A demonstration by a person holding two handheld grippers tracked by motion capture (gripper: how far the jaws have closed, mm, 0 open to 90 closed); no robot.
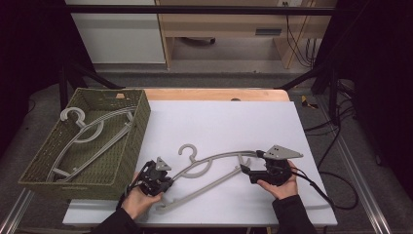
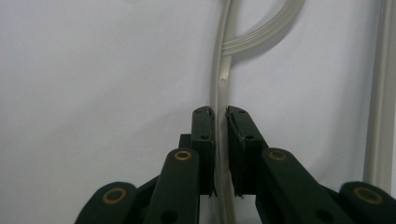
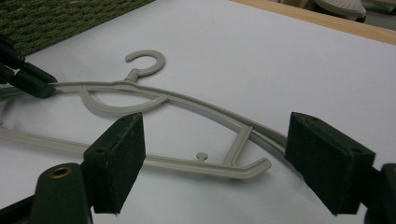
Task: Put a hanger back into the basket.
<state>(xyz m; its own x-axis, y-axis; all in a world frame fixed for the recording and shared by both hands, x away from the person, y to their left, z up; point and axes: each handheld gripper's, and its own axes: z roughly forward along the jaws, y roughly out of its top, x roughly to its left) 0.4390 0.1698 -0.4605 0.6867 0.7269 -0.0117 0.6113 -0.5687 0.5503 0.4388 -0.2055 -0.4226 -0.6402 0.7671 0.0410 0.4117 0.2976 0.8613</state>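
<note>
Two black two-jaw grippers are at work on the pale grey plastic clothes hanger (image 1: pixel 214 168) lying flat on the white sheet (image 1: pixel 229 122) over the table, and we take that hanger as our landmark. Our left gripper (image 2: pixel 220 154) has its jaws narrowed onto the hanger's shoulder rail, left of the hook; whether the pads fully bite we cannot quite tell, but they look pressed on. Our right gripper (image 3: pixel 215 161) stands with jaws wide at the hanger's right end, nothing between them. We judge the pick-up is in hand; next, the right jaws should take the right end, then we lift level. Left of the hanger and beyond it sits the olive woven basket (image 1: pixel 139 126), already holding a second grey hanger (image 1: pixel 90 134); its near wall must be cleared.
</note>
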